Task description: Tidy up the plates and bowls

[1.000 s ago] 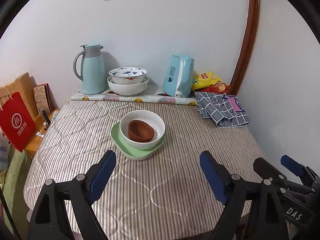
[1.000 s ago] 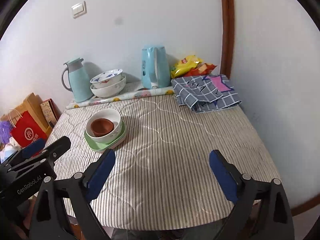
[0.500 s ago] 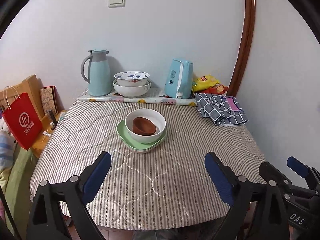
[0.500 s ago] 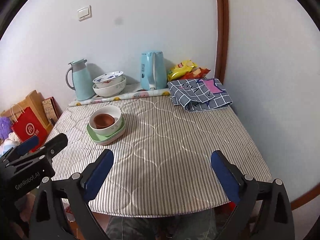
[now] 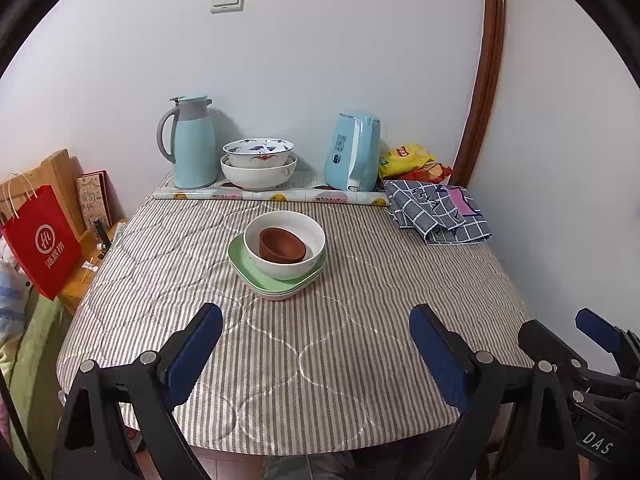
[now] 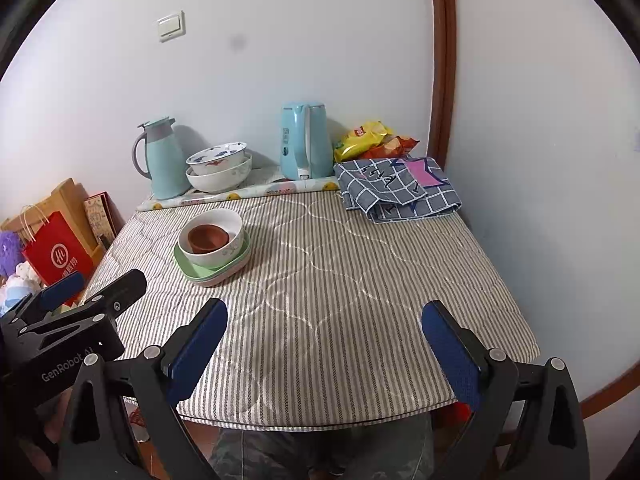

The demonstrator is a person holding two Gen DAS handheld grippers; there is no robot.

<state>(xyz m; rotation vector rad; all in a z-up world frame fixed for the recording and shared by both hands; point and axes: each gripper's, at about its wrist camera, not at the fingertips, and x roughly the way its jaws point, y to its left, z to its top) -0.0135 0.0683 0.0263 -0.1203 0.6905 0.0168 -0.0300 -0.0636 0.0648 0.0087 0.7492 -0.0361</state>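
Jaws wide apart on both grippers, empty; brown bowl (image 5: pixel 282 245) nested in white bowl (image 5: pixel 285 258), frame centre: rigid, breakable, likely slick — pinch rim.

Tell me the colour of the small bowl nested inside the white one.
Reddish brown, like terracotta; the left wrist view shows it best.

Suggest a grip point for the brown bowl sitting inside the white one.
Probably pinch the brown bowl by its near rim from above, one finger inside, one outside. The white bowl's wall surrounds its sides, so only the rim is free. Both claws are open.
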